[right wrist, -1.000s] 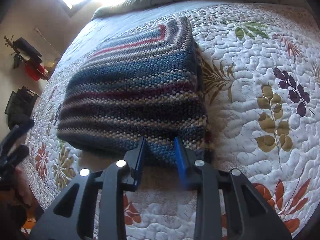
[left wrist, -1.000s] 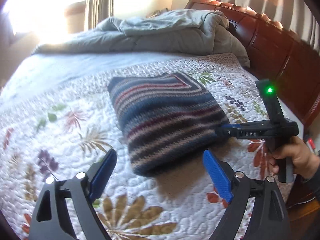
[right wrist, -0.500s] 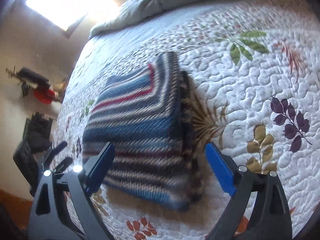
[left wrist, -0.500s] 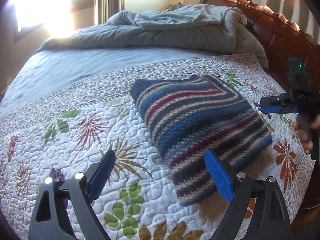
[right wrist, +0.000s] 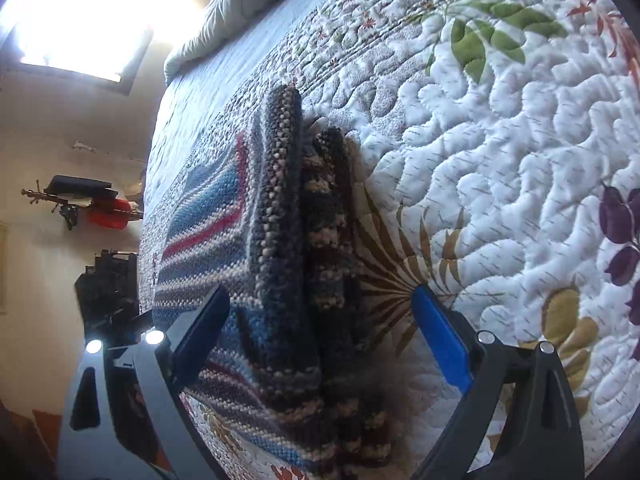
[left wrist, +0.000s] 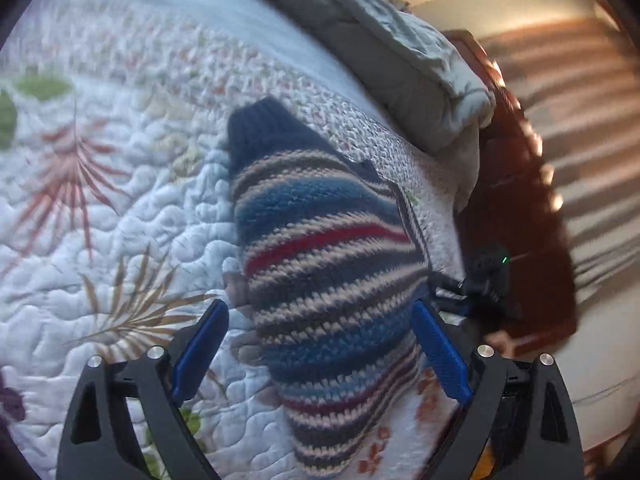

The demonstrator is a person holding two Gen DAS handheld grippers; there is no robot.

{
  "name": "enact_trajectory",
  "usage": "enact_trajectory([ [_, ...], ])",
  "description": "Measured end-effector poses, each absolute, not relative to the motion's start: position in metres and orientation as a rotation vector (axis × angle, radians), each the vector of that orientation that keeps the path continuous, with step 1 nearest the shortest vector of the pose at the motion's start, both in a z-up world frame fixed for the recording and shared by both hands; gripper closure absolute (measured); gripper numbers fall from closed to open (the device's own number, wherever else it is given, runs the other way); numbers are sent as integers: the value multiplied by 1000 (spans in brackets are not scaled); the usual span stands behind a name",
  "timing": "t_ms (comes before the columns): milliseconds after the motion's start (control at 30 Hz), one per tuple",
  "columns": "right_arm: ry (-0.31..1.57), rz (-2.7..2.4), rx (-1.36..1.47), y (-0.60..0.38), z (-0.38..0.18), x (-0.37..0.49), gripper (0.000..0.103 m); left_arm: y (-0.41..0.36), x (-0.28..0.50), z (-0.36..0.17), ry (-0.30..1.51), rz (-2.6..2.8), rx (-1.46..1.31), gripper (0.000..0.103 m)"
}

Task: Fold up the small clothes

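A folded knit sweater point(left wrist: 328, 264) with blue, red and cream stripes lies on the floral quilt point(left wrist: 120, 240). My left gripper point(left wrist: 320, 320) hangs open just over its near end, blue pads wide on either side and not pressing it. In the right wrist view the sweater point(right wrist: 280, 240) shows its stacked folded edges. My right gripper point(right wrist: 320, 304) is open there too, straddling that edge without gripping. The right gripper point(left wrist: 480, 284) also appears beyond the sweater's right side in the left wrist view, with its green light on.
A bunched grey duvet point(left wrist: 400, 60) lies at the far end of the bed against a dark wooden bed frame point(left wrist: 516, 208). The quilt point(right wrist: 500, 160) stretches bare to the right of the sweater. A bright window point(right wrist: 80, 20) and dark items by the wall point(right wrist: 100, 208) are off the bed.
The right gripper let go of the sweater's edge, opened wide and drew back. The left gripper rolled and came in low over the sweater. The sweater stayed flat.
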State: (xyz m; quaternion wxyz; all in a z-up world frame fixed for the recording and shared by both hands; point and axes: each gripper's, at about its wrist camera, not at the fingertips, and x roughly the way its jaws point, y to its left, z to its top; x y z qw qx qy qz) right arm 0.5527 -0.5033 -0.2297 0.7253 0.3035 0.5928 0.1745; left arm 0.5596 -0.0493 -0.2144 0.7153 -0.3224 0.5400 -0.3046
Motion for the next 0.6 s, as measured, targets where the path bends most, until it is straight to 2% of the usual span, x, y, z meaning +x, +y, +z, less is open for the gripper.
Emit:
enact_trajectory([
  [167, 1290, 409, 703, -506, -235, 563, 11, -46, 575, -240, 1218, -750, -863, 9],
  [400, 1277, 445, 779, -523, -242, 573, 8, -57, 581, -254, 1212, -793, -864, 8],
  [600, 1301, 547, 774, -500, -246, 584, 5, -68, 588, -257, 1191, -845, -878, 7],
])
